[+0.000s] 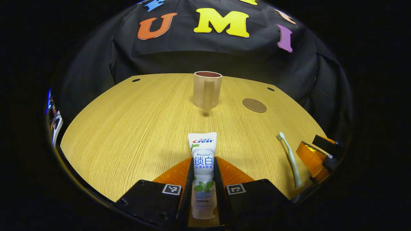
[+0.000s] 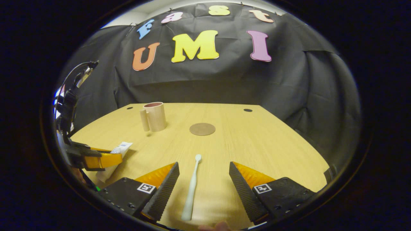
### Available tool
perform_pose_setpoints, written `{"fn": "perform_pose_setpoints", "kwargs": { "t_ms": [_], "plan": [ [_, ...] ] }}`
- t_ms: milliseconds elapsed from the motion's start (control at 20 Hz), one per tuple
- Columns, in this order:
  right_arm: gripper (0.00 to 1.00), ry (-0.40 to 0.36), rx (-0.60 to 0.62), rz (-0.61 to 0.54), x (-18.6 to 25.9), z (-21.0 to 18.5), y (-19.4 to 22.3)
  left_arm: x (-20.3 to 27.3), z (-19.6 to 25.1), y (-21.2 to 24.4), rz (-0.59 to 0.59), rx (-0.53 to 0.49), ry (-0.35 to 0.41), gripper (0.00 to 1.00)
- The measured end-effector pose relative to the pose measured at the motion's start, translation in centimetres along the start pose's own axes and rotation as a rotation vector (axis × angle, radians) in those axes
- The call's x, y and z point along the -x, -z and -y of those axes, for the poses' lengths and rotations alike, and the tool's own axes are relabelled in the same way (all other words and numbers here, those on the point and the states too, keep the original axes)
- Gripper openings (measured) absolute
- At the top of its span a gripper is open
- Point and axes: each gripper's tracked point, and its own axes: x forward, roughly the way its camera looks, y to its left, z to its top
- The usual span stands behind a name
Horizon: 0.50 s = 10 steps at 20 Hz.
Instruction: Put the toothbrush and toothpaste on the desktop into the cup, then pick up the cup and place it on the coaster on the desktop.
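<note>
The cup (image 1: 207, 90) stands upright on the bench (image 1: 135, 128), nothing poking out of it, with the coaster (image 1: 254, 105) bare nearby. Left hand-held gripper (image 1: 204, 179) is clamped on the toothpaste (image 1: 203, 166). Right hand-held gripper (image 2: 203, 179) is spread wide around the toothbrush (image 2: 192, 189), which lies flat on the bench.

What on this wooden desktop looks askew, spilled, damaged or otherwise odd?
Nothing stands out. The beige handled cup stands upright, the round brown coaster lies flat, the white toothbrush lies intact, and the white toothpaste tube sits between the left gripper fingers.
</note>
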Motion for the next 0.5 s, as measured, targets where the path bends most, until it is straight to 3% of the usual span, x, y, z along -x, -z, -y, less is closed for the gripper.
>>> {"fn": "perform_pose_setpoints", "kwargs": {
  "t_ms": [150, 200, 250, 500],
  "plan": [
    [0.95, -0.010, 0.003, -0.019, -0.2, -0.7, 0.3, 1.7, 0.5, -1.8, 0.075, -0.009, 0.001, 0.37],
    [0.95, -0.009, 0.005, -0.023, -0.4, -0.8, 0.3, 2.2, 0.6, -2.8, 0.118, -0.014, 0.003, 0.33],
    [0.95, -0.005, 0.005, -0.028, -0.6, -0.9, 0.3, 2.9, 0.8, -3.9, 0.163, -0.025, 0.002, 0.37],
    [0.95, 0.006, -0.008, -0.050, -2.0, -1.1, -0.1, 4.7, 1.4, -7.1, 0.311, -0.021, 0.023, 0.35]
  ]
}}
